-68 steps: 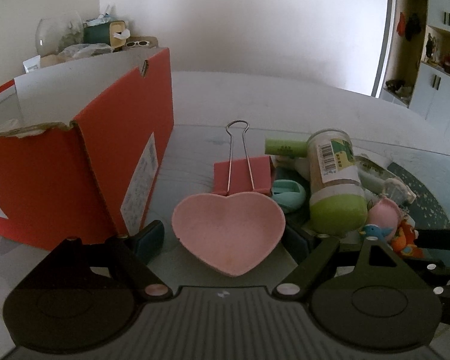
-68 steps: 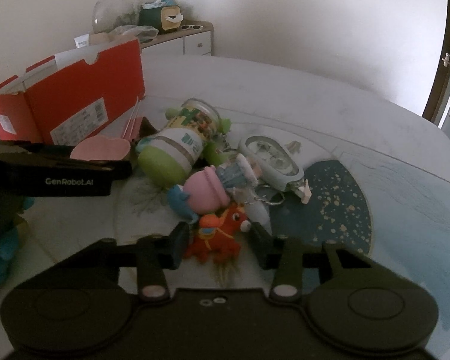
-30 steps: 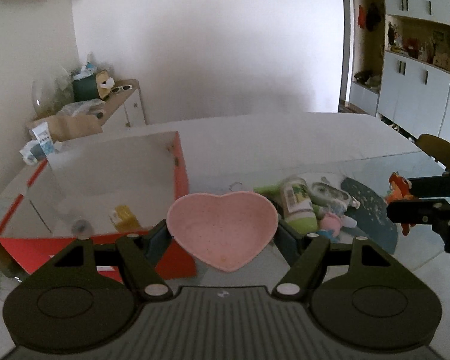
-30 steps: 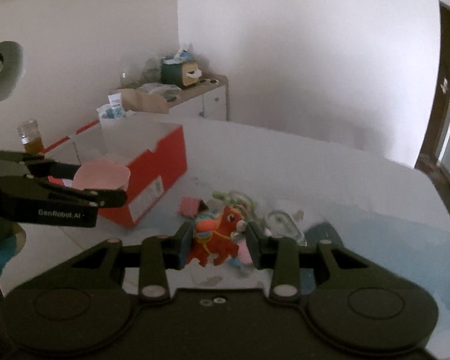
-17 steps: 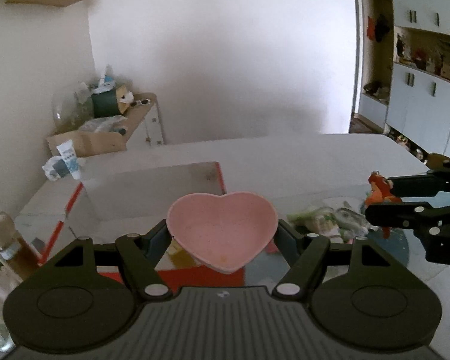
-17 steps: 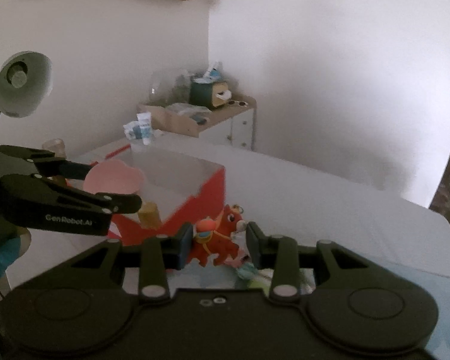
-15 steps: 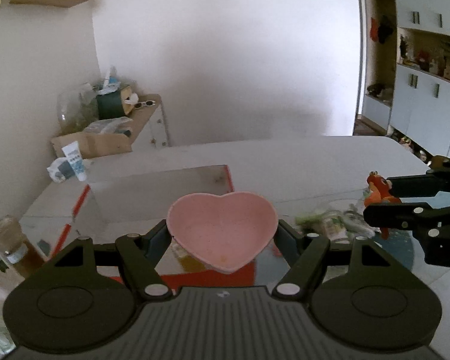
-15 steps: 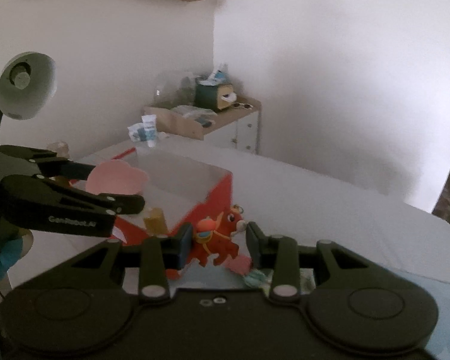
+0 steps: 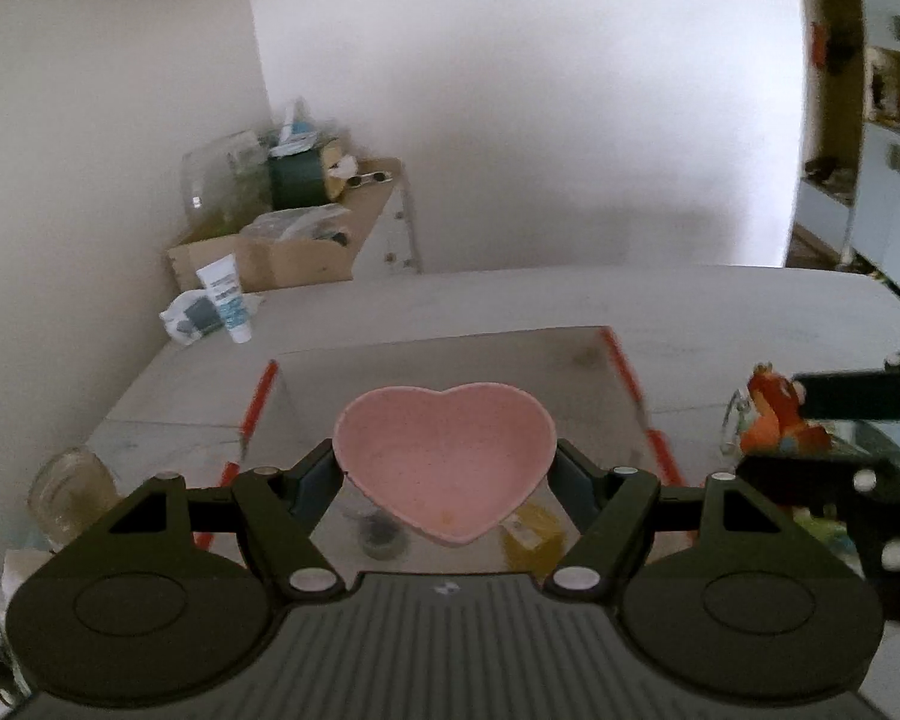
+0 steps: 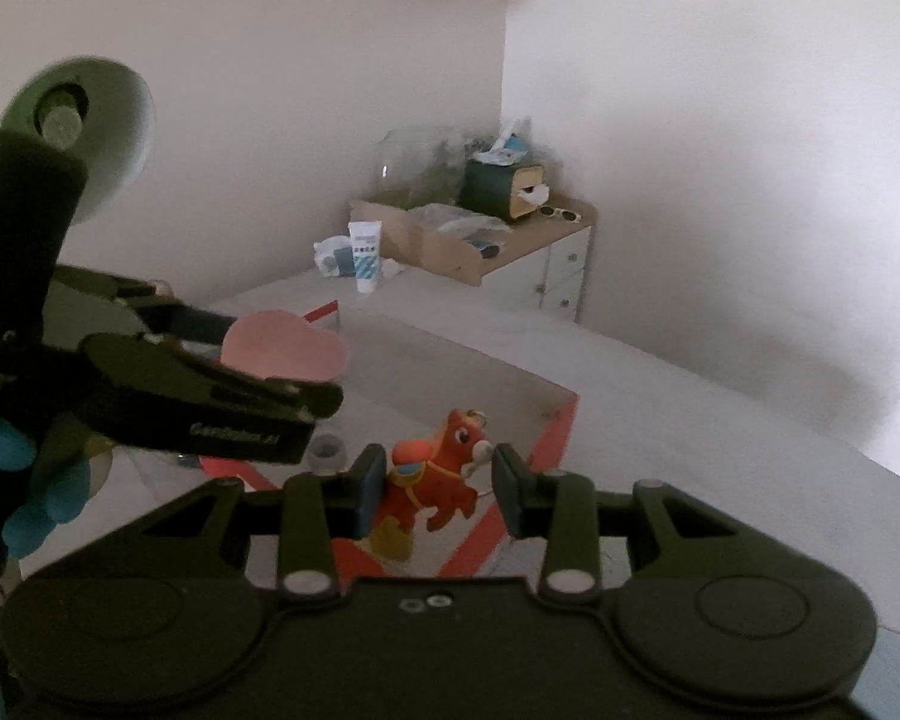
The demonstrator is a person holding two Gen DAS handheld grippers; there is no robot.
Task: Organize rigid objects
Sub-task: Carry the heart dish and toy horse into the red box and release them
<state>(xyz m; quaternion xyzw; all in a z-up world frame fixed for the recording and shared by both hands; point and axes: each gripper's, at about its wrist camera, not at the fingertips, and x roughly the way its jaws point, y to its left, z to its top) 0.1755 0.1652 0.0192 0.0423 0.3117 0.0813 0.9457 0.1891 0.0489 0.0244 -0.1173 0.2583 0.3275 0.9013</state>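
My left gripper is shut on a pink heart-shaped dish and holds it in the air above the open red cardboard box. The dish also shows in the right wrist view, held by the left gripper. My right gripper is shut on a small orange toy horse and holds it over the box's near red corner. The horse also shows in the left wrist view, to the right of the box. Inside the box lie a yellow item and a small dark round item.
The box stands on a pale grey table. A glass jar stands left of the box. A wooden side cabinet with clutter and a white tube is at the wall. A desk lamp hangs at upper left.
Both grippers have risen and moved left from the pile of objects to above the red box, each still holding its object. The box's inside has come into view below.
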